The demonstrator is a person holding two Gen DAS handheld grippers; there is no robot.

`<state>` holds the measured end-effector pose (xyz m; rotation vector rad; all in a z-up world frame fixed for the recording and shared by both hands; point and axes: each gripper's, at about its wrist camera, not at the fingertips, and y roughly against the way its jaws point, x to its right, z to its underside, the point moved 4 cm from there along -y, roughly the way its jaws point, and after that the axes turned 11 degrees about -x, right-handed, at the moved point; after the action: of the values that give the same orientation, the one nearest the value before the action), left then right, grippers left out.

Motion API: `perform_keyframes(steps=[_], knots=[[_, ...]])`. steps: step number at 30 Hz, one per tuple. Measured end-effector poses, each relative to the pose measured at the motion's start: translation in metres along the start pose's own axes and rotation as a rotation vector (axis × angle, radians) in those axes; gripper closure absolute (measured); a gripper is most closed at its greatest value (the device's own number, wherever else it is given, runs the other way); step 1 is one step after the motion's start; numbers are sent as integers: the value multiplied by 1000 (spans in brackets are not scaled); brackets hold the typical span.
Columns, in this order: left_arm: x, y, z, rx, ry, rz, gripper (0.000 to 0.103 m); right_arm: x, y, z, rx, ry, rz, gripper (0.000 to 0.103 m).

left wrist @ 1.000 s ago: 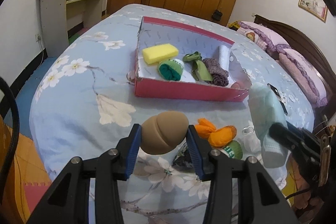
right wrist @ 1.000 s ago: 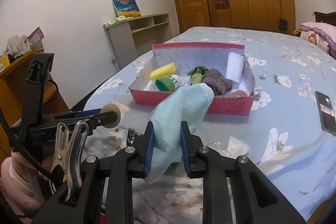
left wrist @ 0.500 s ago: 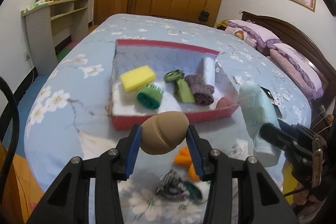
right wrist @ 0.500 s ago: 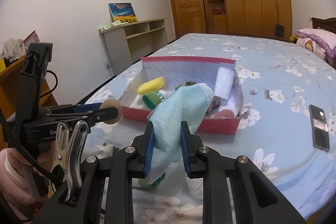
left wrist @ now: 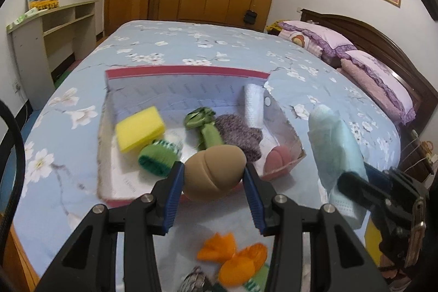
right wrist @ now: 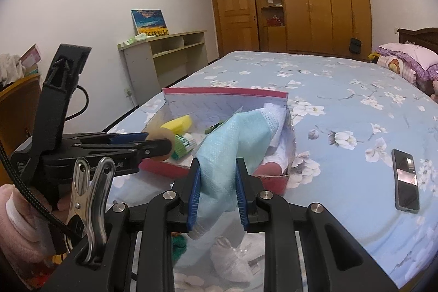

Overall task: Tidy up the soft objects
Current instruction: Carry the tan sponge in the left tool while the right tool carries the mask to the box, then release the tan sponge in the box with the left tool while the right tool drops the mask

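Left wrist view: the left gripper (left wrist: 215, 186) is clamped on a tan makeup sponge (left wrist: 214, 172), held at the near edge of the pink box (left wrist: 189, 72). Inside the box, a yellow sponge (left wrist: 139, 132) lies at ten o'clock from the tan one, a green rolled cloth (left wrist: 158, 159) at nine, a purple knit piece (left wrist: 241, 136) at one. Orange fabric (left wrist: 232, 256) lies on the bedspread (left wrist: 191, 45) at six.

Right wrist view: the right gripper (right wrist: 217, 186) is closed on a light blue face mask (right wrist: 232, 141), its top reaching across the box's right end. A phone (right wrist: 405, 179) lies at three o'clock, well apart.
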<state>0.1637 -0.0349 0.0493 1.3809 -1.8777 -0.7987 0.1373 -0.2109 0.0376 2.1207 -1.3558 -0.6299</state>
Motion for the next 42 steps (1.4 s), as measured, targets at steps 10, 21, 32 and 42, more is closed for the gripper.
perform_keyframes(steps=[10, 21, 32, 42], knots=[[5, -44, -17, -50, -14, -14, 57, 20, -12, -6, -6, -26, 25, 79], [-3, -80, -19, -96, -4, -27, 57, 26, -28, -29, 17, 13, 67, 79], [3, -99, -19, -110, -20, -41, 56, 48, -80, -45, -22, 23, 96, 79], [10, -106, -18, -114, -41, -74, 50, 61, -110, -31, -66, 10, 88, 78]])
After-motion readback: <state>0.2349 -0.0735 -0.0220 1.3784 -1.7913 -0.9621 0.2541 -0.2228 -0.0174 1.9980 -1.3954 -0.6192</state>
